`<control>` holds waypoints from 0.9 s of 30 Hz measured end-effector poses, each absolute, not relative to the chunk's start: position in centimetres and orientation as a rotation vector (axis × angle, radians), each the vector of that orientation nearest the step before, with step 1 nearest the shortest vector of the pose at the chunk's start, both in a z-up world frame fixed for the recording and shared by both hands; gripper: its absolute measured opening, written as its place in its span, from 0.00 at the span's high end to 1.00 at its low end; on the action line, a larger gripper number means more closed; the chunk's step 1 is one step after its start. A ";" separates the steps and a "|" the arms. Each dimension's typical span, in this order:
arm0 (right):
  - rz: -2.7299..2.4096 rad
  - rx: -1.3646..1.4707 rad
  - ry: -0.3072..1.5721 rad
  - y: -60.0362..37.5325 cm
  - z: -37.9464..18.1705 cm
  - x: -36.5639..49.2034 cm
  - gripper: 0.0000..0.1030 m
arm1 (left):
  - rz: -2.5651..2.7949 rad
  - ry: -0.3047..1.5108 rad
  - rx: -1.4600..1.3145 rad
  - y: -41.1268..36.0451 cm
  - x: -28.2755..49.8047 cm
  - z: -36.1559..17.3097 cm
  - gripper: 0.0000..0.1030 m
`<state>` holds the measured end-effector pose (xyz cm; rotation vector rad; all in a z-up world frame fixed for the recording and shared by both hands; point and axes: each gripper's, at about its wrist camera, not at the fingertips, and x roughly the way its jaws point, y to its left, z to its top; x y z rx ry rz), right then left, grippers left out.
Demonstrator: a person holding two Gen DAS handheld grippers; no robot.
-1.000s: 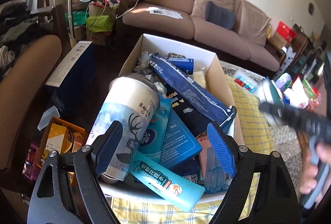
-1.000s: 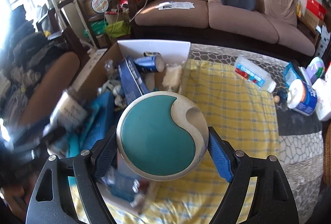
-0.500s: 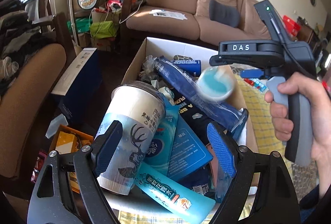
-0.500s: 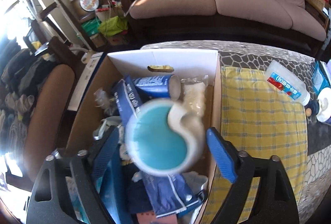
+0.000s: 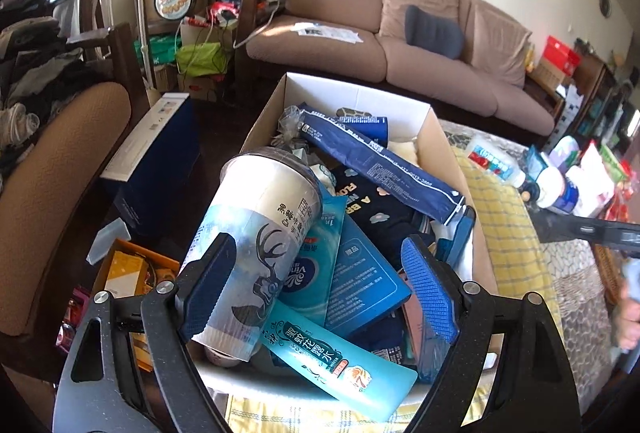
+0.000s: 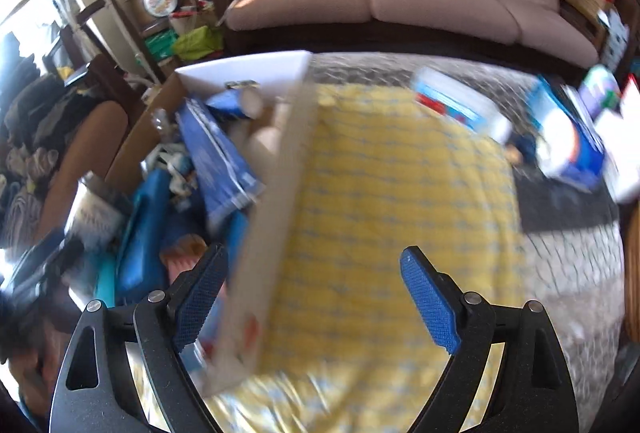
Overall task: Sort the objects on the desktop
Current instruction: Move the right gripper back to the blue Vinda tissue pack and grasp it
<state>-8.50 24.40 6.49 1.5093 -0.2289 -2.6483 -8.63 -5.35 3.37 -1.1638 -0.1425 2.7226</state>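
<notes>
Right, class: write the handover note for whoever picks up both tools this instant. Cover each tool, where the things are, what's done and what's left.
Left tool: open, empty, poised over the cardboard box, its left pad beside the deer-print cup.
Right tool: jaws have just been opening; open and empty above the yellow checked cloth, beside the box.
Done: the round teal tin it carried is released, now out of sight, probably in the box. The box is heaped: cup, long blue pack, teal tube.
Left: clear bottle and the white and blue packs still lie on the table's far right.
</notes>
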 end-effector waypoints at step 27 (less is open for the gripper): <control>-3.232 1.235 -0.153 50.0 0.5 -2.5 0.01 | 2.688 0.190 -0.766 7.6 -0.2 4.4 0.07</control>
